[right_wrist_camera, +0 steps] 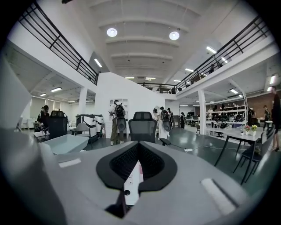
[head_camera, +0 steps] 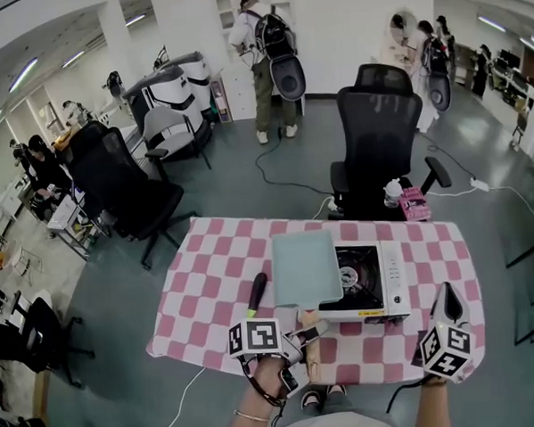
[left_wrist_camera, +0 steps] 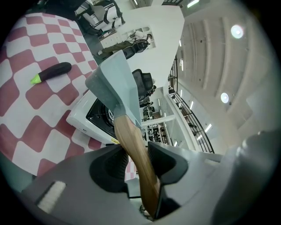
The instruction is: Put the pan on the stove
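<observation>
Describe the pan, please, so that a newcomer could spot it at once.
On the table with the pink checked cloth stands a white stove. The pan covers its left half, held by the left gripper. It is square, pale green, with a wooden handle, unlike the slim black stick beside it.

Item one: a pale grey-green square metal pan point(head_camera: 304, 267) with a shallow rim and a straight wooden handle point(left_wrist_camera: 131, 145). The handle is clamped between the jaws of the left gripper point(left_wrist_camera: 139, 162). The pan sits tilted over the left part of the stove; contact cannot be confirmed.

Item two: a white rectangular tabletop stove point(head_camera: 391, 282) with a black top and one round burner point(head_camera: 349, 276). It stands on the pink-and-white checked table point(head_camera: 208, 283), right of centre.
</observation>
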Tool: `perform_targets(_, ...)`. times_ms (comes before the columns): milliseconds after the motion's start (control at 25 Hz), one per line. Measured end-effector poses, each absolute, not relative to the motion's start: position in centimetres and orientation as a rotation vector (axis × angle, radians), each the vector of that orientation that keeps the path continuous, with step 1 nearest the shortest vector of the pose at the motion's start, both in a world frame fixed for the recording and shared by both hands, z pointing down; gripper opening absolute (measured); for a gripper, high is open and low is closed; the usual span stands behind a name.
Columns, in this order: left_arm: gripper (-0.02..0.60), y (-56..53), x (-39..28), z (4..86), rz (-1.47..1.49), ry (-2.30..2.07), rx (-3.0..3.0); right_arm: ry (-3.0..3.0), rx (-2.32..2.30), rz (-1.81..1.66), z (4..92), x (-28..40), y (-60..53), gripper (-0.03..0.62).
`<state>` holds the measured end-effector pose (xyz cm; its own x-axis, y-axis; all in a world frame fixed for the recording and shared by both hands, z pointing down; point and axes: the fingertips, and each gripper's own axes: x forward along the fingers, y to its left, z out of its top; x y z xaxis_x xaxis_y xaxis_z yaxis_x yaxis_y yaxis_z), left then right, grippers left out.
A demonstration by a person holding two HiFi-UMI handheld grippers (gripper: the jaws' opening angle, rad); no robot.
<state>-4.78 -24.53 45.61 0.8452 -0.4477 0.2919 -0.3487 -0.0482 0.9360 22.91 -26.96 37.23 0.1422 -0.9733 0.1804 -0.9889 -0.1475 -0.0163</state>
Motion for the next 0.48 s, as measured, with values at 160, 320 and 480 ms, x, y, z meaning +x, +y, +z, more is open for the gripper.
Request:
perform_targets(160, 0.138, -24.8, -4.7, 45.8, -0.091, -0.641, 1.644, -1.982, 2.276, 0.244, 37.7, 23.2, -27.6, 0.009)
perform_targets(320, 0.14, -25.0, -4.7, 45.7, -0.096, -0.647, 1.639, -1.982, 2.261, 0.255, 38.1, 23.5, -28.3, 0.009)
perform_targets(480, 0.14, -25.3, -4.2, 46.0, -0.084, -0.652, 1.642, -1.972, 2.249, 0.269, 38.7, 24.0, -28.8, 0.009)
